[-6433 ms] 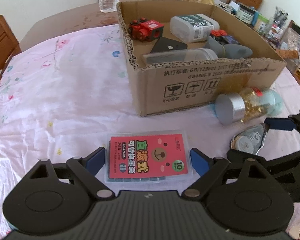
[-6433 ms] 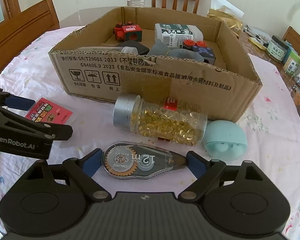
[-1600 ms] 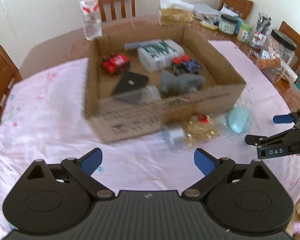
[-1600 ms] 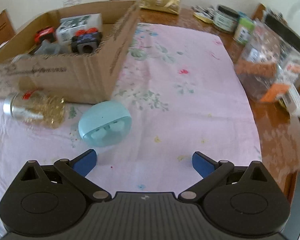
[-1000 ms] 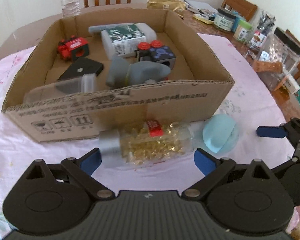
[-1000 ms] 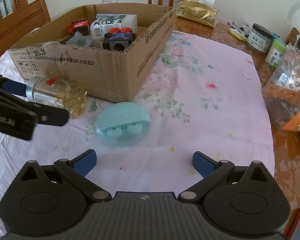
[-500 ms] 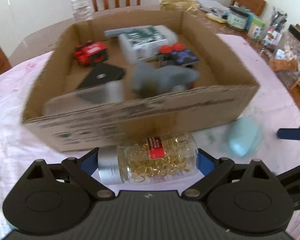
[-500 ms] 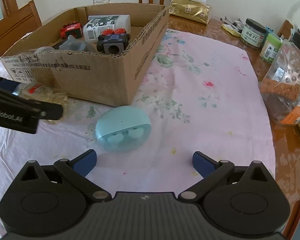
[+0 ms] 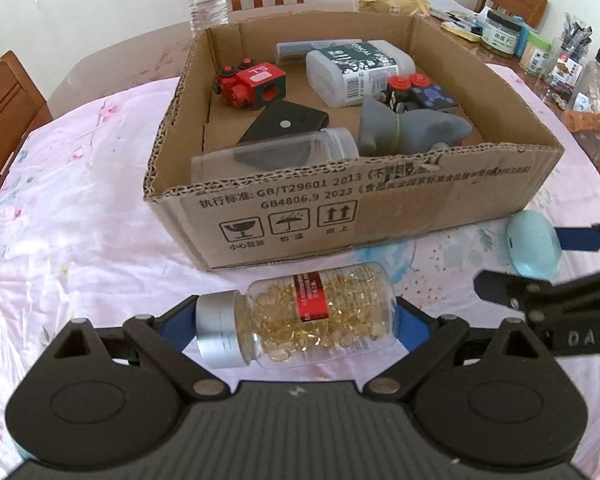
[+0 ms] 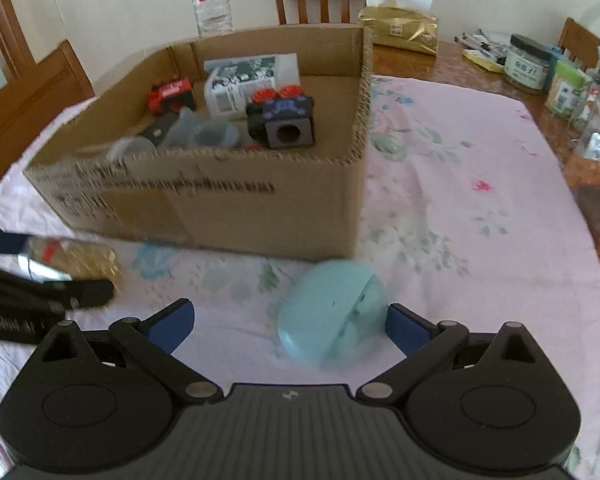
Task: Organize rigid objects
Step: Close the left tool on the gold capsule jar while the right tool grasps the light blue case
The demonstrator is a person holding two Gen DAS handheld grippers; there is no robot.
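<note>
Capsule bottle [image 9: 316, 316] hides left tongs' [image 9: 296, 320] pads.

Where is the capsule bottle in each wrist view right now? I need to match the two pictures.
Left wrist: the capsule bottle lies on its side at lower centre, between the left gripper fingers.
Right wrist: it appears blurred at the far left edge, beside the left gripper.
Shared landmark: the cardboard box just behind the bottle in both.

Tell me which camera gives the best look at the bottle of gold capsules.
The left wrist view. The capsule bottle lies sideways there, sharp and whole, between the left gripper's fingers, silver cap and red label visible. In the right wrist view the bottle is a blurred sliver at the left edge, partly behind the other gripper.
</note>
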